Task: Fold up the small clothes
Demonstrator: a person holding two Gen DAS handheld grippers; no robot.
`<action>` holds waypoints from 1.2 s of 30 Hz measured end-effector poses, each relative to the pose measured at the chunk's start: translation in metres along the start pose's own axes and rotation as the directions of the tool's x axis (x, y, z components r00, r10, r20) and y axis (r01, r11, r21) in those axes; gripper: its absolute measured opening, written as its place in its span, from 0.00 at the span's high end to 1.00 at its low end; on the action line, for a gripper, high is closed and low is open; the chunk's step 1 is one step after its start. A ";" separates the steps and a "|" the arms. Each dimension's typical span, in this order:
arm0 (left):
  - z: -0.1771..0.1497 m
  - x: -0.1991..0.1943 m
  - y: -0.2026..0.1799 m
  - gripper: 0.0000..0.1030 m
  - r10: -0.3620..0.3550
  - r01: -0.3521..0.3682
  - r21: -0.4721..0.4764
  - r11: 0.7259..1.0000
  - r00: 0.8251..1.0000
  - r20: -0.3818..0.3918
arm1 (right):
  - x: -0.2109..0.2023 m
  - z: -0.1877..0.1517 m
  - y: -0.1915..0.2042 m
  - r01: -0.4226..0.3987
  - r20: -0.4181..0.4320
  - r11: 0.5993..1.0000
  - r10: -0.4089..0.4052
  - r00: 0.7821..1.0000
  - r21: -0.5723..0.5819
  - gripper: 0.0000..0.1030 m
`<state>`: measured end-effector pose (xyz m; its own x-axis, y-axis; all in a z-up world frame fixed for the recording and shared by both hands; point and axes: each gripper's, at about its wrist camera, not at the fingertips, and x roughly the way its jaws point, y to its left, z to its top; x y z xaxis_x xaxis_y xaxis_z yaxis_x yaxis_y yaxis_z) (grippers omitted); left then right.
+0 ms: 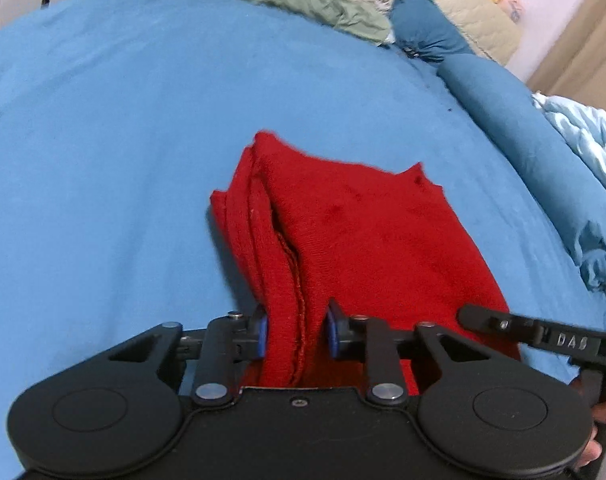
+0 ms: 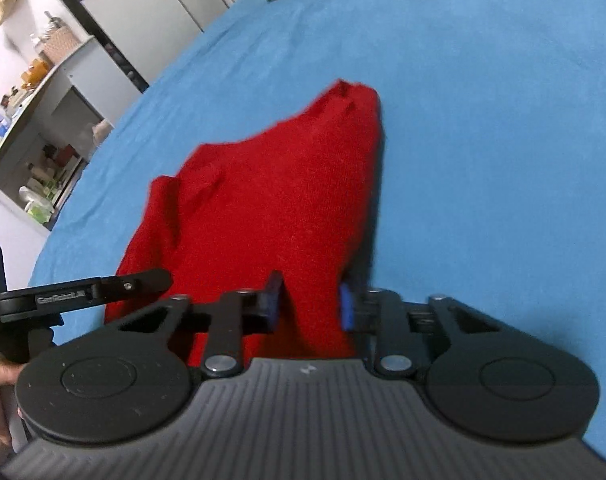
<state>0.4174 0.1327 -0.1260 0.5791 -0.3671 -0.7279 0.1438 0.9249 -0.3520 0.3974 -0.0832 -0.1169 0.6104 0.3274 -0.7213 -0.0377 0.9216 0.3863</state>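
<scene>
A red knit garment (image 1: 355,236) lies partly folded on the blue bed sheet (image 1: 103,160). My left gripper (image 1: 297,330) is shut on its near left edge, where several layers bunch between the blue pads. My right gripper (image 2: 311,306) is shut on the near right edge of the same red garment (image 2: 271,200). The cloth rises from the sheet toward both grippers. The right gripper's finger shows at the right of the left wrist view (image 1: 535,330), and the left gripper's finger shows at the left of the right wrist view (image 2: 87,290).
A green cloth (image 1: 303,0) and a quilted beige blanket (image 1: 443,0) lie at the far end of the bed. A blue pillow (image 1: 515,120) and a pale blue duvet (image 1: 583,136) lie along the right. A shelf unit with bottles (image 2: 43,140) stands left of the bed.
</scene>
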 end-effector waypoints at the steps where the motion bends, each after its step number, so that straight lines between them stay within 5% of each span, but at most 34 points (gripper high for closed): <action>1: 0.001 -0.007 -0.006 0.74 -0.004 0.004 0.015 1.000 1.000 0.011 | -0.006 0.001 0.003 0.001 0.014 1.000 -0.001 1.000 -0.005 0.63; 8: -0.020 -0.083 -0.066 0.74 -0.074 0.067 0.090 0.994 0.994 0.076 | -0.098 -0.004 0.016 -0.054 0.115 0.996 0.062 0.991 -0.077 0.64; 14: -0.097 -0.098 -0.114 0.73 -0.120 0.116 0.082 0.990 0.992 0.039 | -0.178 -0.070 -0.004 0.027 0.097 0.994 -0.017 0.995 -0.104 0.63; 20: -0.153 -0.069 -0.126 0.72 -0.001 0.000 0.092 0.996 1.000 0.010 | -0.165 -0.141 -0.040 0.110 0.029 0.991 -0.108 0.994 -0.071 0.62; 23: -0.150 -0.074 -0.126 0.63 0.023 -0.026 0.104 0.994 0.999 0.029 | -0.164 -0.154 -0.052 0.073 0.064 0.997 -0.070 0.995 -0.038 0.60; 26: -0.152 -0.087 -0.131 0.36 0.065 -0.076 0.141 0.987 0.995 0.079 | -0.170 -0.148 -0.043 0.100 0.080 0.992 -0.094 0.992 -0.074 0.40; 27: -0.151 -0.091 -0.130 0.28 0.074 -0.089 0.155 0.984 0.992 0.102 | -0.175 -0.147 -0.041 0.113 0.096 0.989 -0.104 0.990 -0.097 0.25; 28: -0.149 -0.091 -0.130 0.28 0.087 -0.107 0.166 0.980 0.989 0.121 | -0.179 -0.146 -0.037 0.136 0.125 0.984 -0.121 0.985 -0.118 0.18; 32: -0.153 -0.075 -0.127 0.28 0.167 -0.189 0.202 0.961 0.978 0.124 | -0.168 -0.143 -0.039 0.257 0.138 0.959 -0.240 0.961 -0.119 0.18; 36: -0.165 -0.054 -0.111 0.25 0.182 -0.197 0.192 0.962 0.979 0.091 | -0.154 -0.156 -0.065 0.278 0.122 0.957 -0.267 0.956 -0.084 0.16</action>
<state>0.2378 0.0334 -0.1446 0.6663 -0.1820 -0.7231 0.1782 0.9805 -0.0826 0.1828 -0.1612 -0.1210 0.6899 0.0413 -0.7228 0.0669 0.9904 0.1205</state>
